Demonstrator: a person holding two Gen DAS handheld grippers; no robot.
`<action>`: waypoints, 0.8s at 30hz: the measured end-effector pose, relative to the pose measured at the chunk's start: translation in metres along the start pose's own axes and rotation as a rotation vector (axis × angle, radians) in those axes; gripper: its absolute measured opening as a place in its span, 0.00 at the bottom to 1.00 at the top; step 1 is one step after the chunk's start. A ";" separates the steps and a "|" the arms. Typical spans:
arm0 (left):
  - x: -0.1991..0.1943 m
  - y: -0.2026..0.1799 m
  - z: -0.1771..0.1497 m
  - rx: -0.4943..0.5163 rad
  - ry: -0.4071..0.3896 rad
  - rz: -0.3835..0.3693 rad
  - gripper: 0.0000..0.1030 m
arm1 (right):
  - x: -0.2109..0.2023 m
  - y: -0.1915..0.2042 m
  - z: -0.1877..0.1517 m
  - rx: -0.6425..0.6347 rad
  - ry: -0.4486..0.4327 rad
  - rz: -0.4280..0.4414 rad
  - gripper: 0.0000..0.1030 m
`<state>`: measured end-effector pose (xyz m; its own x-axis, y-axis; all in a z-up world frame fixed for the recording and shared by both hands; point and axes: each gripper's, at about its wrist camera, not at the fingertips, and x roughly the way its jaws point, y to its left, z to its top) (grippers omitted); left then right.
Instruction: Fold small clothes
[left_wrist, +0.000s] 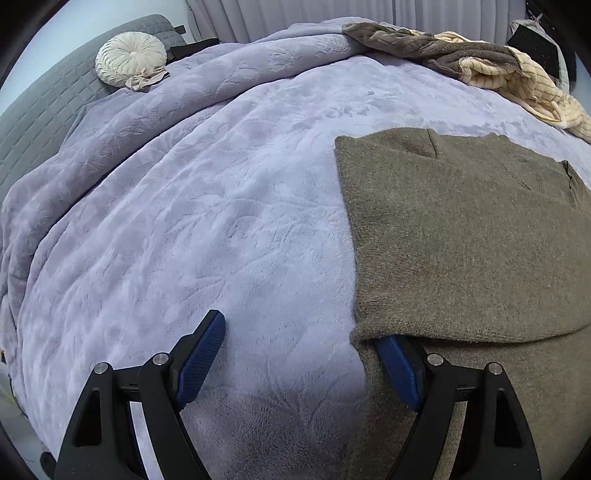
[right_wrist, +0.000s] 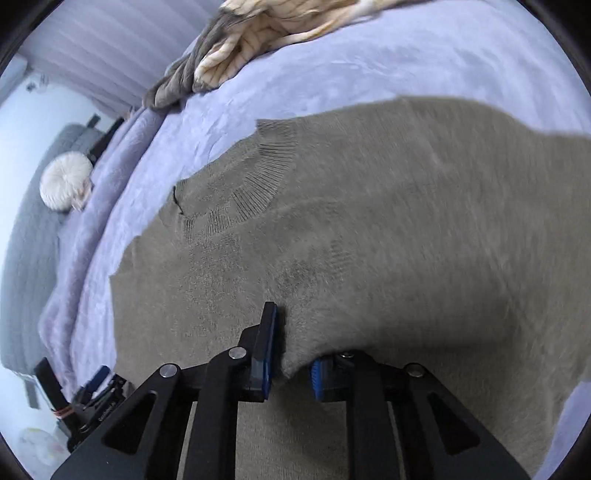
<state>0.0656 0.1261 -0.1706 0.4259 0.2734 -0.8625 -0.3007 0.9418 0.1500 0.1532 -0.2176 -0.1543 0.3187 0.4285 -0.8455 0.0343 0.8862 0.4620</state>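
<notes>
Both grippers point down at the olive sweater (left_wrist: 461, 236) spread on the lavender blanket (left_wrist: 207, 206). Left gripper (left_wrist: 299, 354) gapes wide, one finger tucked under the sweater's folded edge. Right gripper (right_wrist: 291, 354) pinches a raised fold of knit. More clothes (left_wrist: 480, 62) lie heaped at the bed's far edge.

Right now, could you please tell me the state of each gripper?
Left gripper: open, one finger tucked under the brown sweater edge, nothing gripped.
Right gripper: closed on a fold of the brown sweater.
</notes>
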 end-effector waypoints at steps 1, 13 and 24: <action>-0.002 0.001 0.000 -0.002 -0.006 0.006 0.80 | -0.002 -0.005 -0.002 0.031 -0.006 0.022 0.20; -0.016 0.047 0.004 -0.090 0.154 -0.214 0.80 | -0.026 -0.051 -0.023 0.239 -0.011 0.136 0.34; 0.040 -0.012 0.059 -0.006 0.315 -0.530 0.33 | -0.024 -0.055 -0.021 0.246 -0.015 0.148 0.35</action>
<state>0.1361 0.1372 -0.1784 0.2465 -0.3031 -0.9205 -0.1221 0.9325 -0.3398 0.1236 -0.2732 -0.1646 0.3514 0.5458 -0.7607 0.2141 0.7441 0.6328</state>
